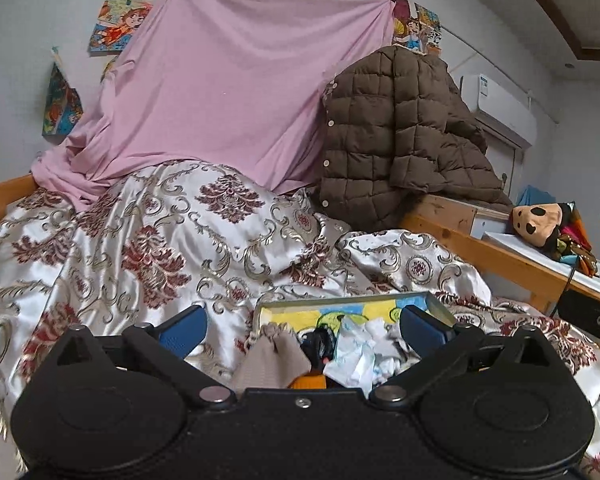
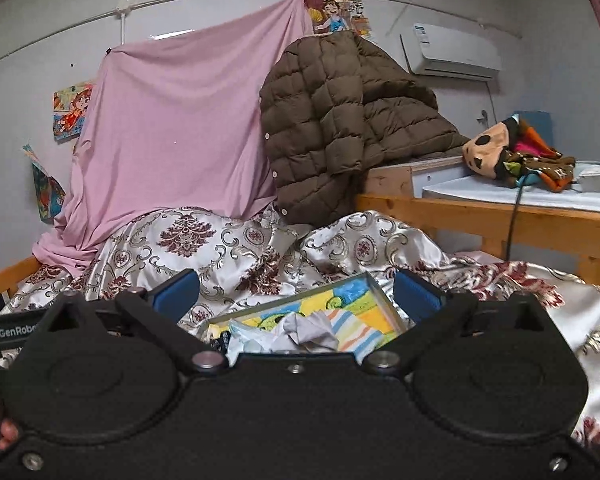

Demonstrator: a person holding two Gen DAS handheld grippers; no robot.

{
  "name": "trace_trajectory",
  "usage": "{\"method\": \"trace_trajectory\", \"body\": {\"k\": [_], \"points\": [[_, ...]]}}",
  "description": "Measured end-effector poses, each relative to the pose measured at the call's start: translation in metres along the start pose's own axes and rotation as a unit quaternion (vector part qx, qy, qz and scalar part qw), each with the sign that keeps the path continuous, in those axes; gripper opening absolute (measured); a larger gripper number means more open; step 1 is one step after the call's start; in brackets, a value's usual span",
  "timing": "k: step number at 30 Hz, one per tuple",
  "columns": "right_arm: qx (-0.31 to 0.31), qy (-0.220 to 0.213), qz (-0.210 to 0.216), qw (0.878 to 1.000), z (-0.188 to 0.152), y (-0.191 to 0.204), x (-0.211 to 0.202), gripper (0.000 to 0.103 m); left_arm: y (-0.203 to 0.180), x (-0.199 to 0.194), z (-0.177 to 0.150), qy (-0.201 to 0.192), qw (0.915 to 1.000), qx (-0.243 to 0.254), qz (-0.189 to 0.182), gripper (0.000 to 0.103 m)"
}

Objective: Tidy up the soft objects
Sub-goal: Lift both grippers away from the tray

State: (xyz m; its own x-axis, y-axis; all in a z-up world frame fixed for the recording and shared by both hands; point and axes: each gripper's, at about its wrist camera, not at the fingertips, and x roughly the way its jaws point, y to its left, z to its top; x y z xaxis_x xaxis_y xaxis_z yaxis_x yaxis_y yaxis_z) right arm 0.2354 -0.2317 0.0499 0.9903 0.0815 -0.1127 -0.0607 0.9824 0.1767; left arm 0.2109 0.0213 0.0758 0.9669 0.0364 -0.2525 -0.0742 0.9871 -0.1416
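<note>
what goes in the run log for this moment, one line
left tongs open | right tongs open | tray of soft items on bedspread, nothing gripped

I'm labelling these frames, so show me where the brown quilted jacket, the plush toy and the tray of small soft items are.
brown quilted jacket (image 1: 388,136): left wrist view, on its quilted front panel.
plush toy (image 2: 484,150): right wrist view, on its tan spotted face.
tray (image 2: 384,298): right wrist view, on its grey right-hand rim.
</note>
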Motion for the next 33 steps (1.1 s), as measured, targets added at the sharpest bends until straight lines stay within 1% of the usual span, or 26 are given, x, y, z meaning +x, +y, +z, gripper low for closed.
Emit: {"method": "trace_trajectory", "body": {"k": [6, 14, 18, 24, 33], "points": [[0.0, 0.002, -0.012, 1.0, -0.008, -0.005, -0.024, 0.102, 0.0, -0.022, -0.02, 0.015, 0.9998, 0.004, 0.012, 0.102], [-0.019, 0.002, -0.021, 1.0, -0.02, 0.002, -0.056, 0.102, 0.003, -0.049, -0.037, 0.023, 0.9994, -0.004, 0.025, 0.102], [-0.024, 0.01, -0.023, 0.999, -0.028, 0.007, -0.072, 0.102, 0.007, -0.062, -0.045, 0.027, 0.999, -0.01, 0.034, 0.102], [-0.023, 0.026, -0.021, 0.999, -0.034, 0.009, -0.087, 0.102, 0.013, -0.08, -0.059, 0.035, 0.9981, -0.023, 0.045, 0.102], [-0.018, 0.05, -0.034, 0.998, -0.041, 0.008, -0.096, 0.102, 0.014, -0.094, -0.07, 0.041, 0.9971, -0.019, 0.062, 0.102]]}}
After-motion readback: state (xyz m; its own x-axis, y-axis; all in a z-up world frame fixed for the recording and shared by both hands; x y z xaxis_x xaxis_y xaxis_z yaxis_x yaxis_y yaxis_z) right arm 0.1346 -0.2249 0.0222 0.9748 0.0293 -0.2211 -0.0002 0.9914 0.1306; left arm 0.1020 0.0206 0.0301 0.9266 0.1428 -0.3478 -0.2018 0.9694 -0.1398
